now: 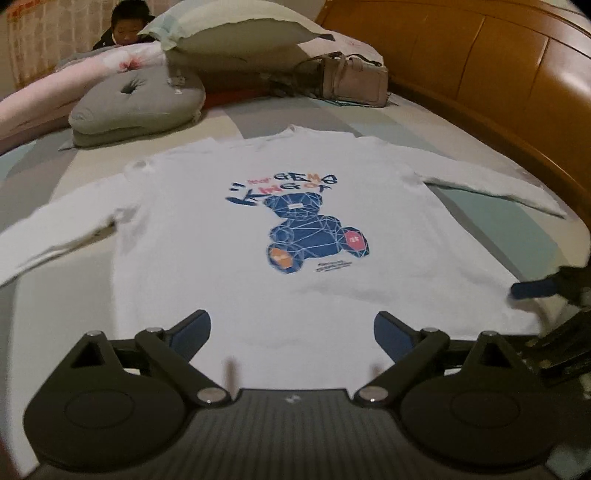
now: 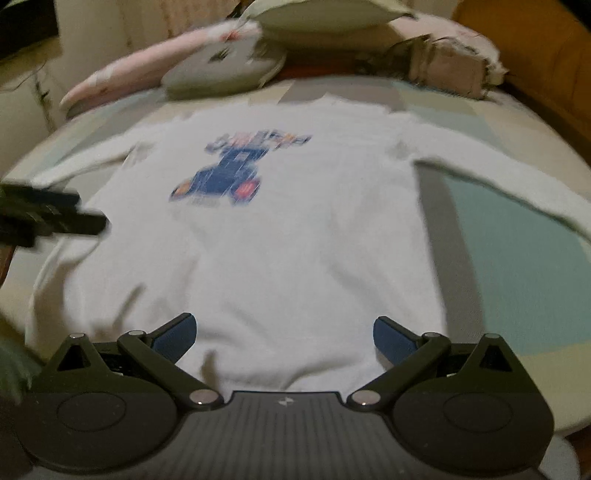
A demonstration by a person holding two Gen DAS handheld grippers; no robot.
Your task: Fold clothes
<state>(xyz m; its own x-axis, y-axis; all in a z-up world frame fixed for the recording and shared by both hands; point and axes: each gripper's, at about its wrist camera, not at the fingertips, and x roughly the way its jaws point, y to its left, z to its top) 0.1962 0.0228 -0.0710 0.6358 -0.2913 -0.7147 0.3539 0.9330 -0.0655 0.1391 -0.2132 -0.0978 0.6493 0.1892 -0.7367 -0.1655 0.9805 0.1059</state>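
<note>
1. Sweatshirt (image 1: 258, 258) — white, long-sleeved, with a blue bear print (image 1: 314, 236) — spread flat and face up on the bed (image 1: 498, 229); hem nearest the grippers, neckline pointing away toward the pillows (image 1: 229, 33).
2. Both sleeves stretched out sideways, roughly at right angles to the body; no fold visible anywhere. Fits a garment laid out ready for folding, and equally one opened out flat again — not settled by this moment.
3. Left gripper (image 1: 291, 328): fingers spread wide, nothing between them, poised just over the hem on the left half.
4. Right gripper (image 2: 284, 332): likewise spread wide and empty, over the hem toward the right half; seen from the left wrist as a blue pad at the shirt's right edge.
5. Key relation: long axis of the body running straight away from both grippers, hem to collar, sleeves crossing it. Left sleeve (image 1: 55, 236) nearer the left gripper, right sleeve (image 2: 498, 184) nearer the right.
6. Right wrist view blurred; fine creases in the cloth not readable there.
7. Beyond the collar: grey cushion (image 1: 136, 107), handbag (image 1: 354, 81), wooden bed frame (image 1: 498, 55) on the right, and a person at the far end.
</note>
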